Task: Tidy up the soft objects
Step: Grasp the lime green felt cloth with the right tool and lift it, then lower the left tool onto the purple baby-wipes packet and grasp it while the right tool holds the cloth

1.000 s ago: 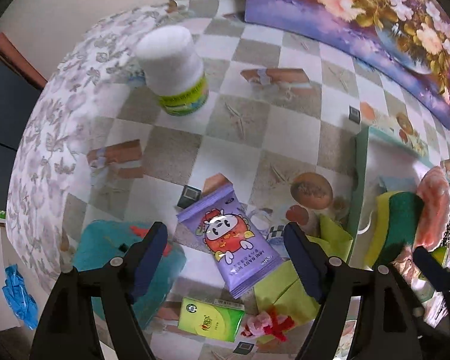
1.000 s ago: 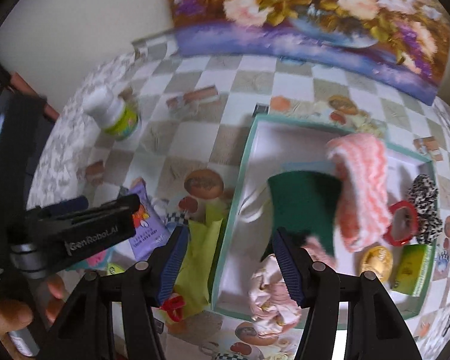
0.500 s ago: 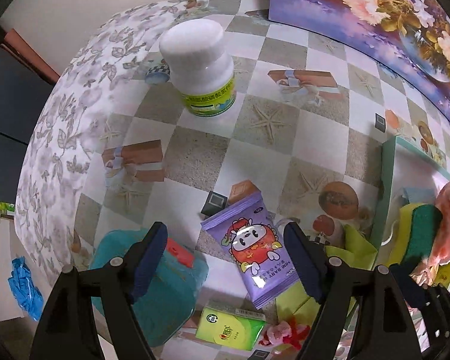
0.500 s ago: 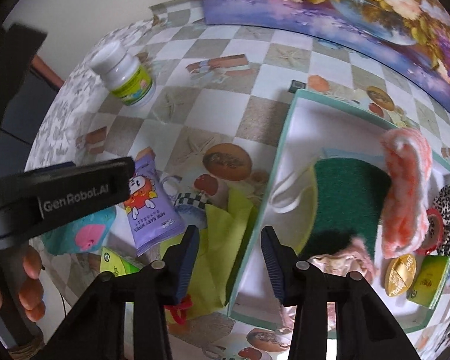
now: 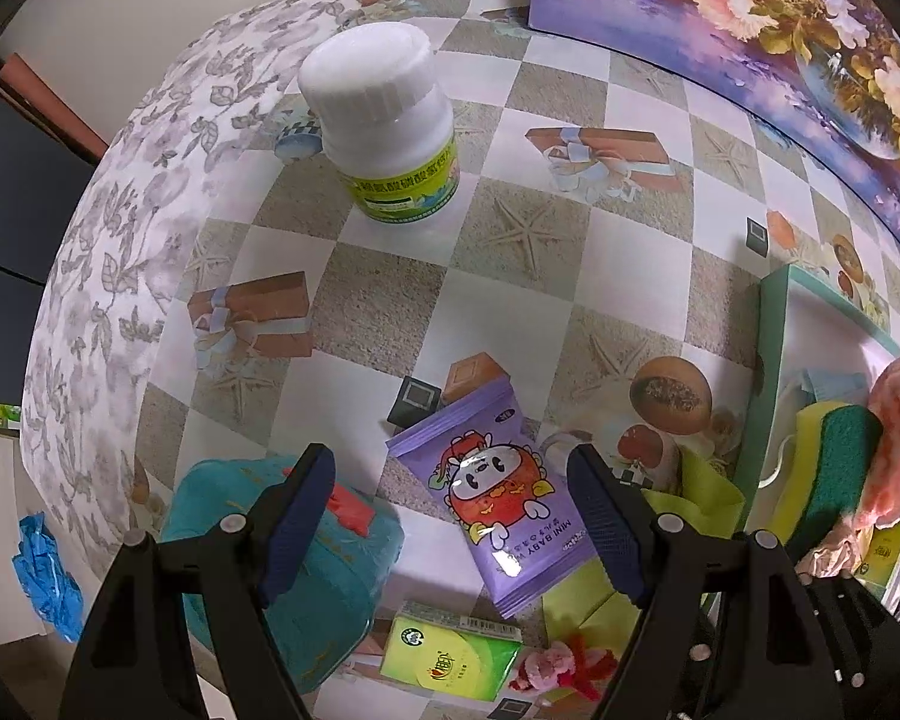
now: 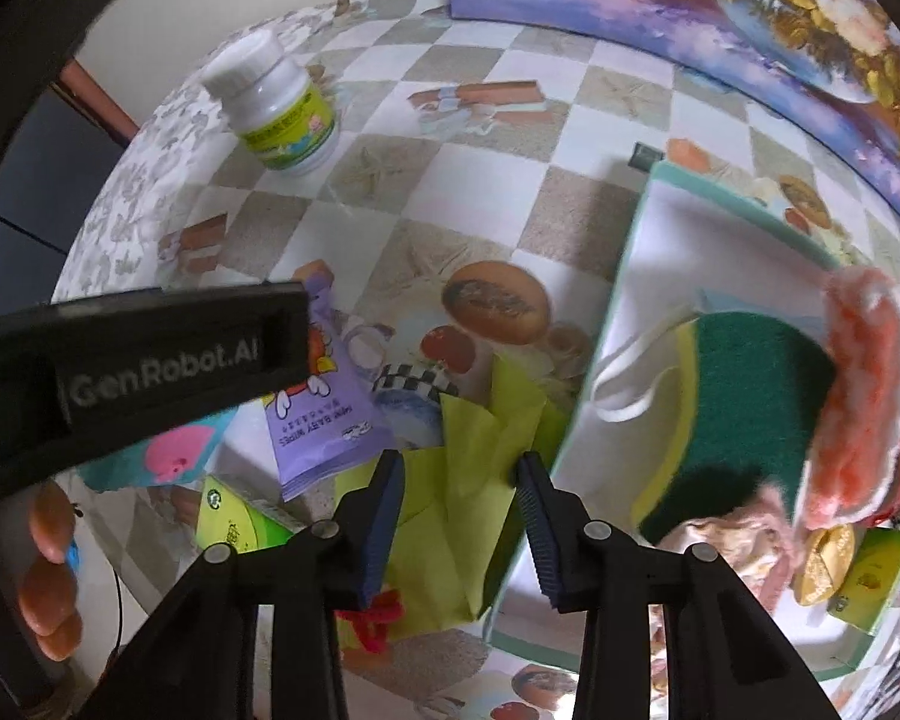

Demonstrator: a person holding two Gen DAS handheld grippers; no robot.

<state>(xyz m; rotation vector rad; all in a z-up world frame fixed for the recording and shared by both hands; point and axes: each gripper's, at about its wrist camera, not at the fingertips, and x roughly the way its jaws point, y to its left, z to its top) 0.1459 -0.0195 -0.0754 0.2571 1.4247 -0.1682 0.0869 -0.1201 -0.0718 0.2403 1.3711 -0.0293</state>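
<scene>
Pickup is in hand: right gripper (image 6: 459,516), jaws closing around the crumpled yellow-green cloth (image 6: 450,480) beside the teal-rimmed tray (image 6: 600,360), must pinch then lift it in, while left gripper (image 5: 450,516) hangs released.

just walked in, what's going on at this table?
A person holding two handheld grippers is sorting soft items into a teal-rimmed tray, which already holds a green sponge and a pink knitted piece. The right gripper hangs over a yellow-green cloth lying beside the tray, its jaws closing, the cloth between them but not visibly pinched. The left gripper is open and empty above a purple baby-wipes pack.
</scene>
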